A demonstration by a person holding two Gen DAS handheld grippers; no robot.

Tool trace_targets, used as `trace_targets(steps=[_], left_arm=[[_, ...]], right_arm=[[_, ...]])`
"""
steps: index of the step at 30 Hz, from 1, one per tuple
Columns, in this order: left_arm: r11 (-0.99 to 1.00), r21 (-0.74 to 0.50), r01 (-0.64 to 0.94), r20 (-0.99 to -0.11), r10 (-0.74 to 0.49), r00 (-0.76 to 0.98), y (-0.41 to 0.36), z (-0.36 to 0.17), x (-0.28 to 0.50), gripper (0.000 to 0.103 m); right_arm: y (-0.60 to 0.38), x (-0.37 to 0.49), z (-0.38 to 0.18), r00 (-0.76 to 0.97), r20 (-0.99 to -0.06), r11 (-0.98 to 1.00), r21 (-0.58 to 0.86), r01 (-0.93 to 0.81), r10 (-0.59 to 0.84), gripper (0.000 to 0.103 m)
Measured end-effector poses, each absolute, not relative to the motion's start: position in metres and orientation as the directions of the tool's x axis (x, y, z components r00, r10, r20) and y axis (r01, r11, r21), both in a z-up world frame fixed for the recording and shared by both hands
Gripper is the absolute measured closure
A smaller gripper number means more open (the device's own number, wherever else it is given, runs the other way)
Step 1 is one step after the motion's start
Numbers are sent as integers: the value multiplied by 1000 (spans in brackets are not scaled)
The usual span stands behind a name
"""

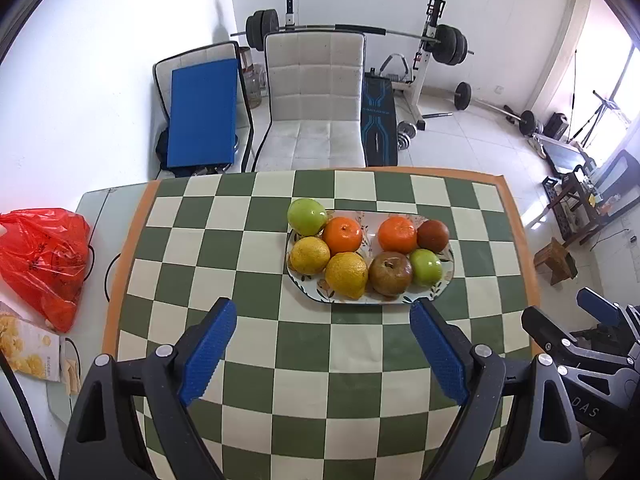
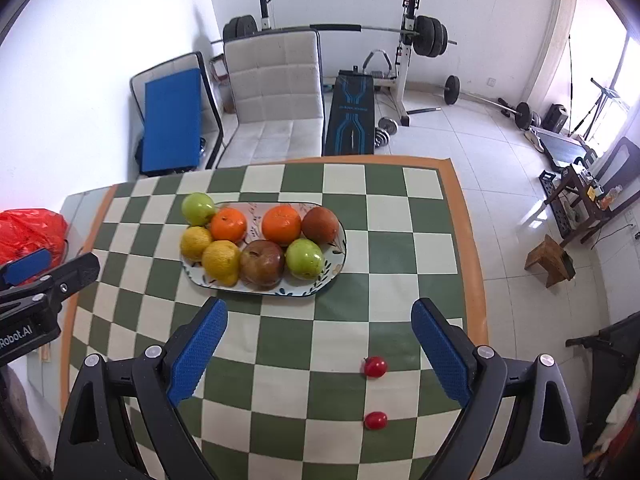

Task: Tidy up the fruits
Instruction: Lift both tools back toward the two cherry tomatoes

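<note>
Both grippers hung over the checked cloth [image 1: 256, 240] with fingers spread wide, holding nothing: the left gripper [image 1: 322, 344] and the right gripper [image 2: 318, 340]. The plate [image 1: 370, 299] sat mid-frame, bearing eight fruits. Two red tomatoes [image 2: 375, 367] lay on the cloth at lower right in the right view, between the right fingers.

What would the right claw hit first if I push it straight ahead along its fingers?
Probably the near rim of the fruit plate, just beyond the right claw. The brownish apple and a green apple sit right behind that rim. Height above the cloth is unclear; it may pass over.
</note>
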State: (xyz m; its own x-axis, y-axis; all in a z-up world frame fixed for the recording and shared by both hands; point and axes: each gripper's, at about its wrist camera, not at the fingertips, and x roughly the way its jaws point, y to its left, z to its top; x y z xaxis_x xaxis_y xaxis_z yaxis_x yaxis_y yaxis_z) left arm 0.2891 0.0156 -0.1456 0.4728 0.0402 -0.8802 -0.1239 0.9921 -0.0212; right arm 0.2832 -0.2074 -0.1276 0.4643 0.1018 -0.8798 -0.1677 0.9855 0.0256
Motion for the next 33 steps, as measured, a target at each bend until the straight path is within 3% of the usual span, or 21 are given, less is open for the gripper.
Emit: trace_targets(steps=[18,31,33], left_arm=[[995,-22,-95,-827,35,561,-5,-81,213,14],[992,-16,-121,-821,56,568,-7,-81,216,14],[992,-10,-127,-828,63,557,-7,-86,222,10]], right_arm=[[-220,204,-41,568,-807,981,65,-183,159,8],[-230,208,-47,557,-807,979,134,-153,198,8],[-239,215,-58,541,-815,978,163,-132,209,7]])
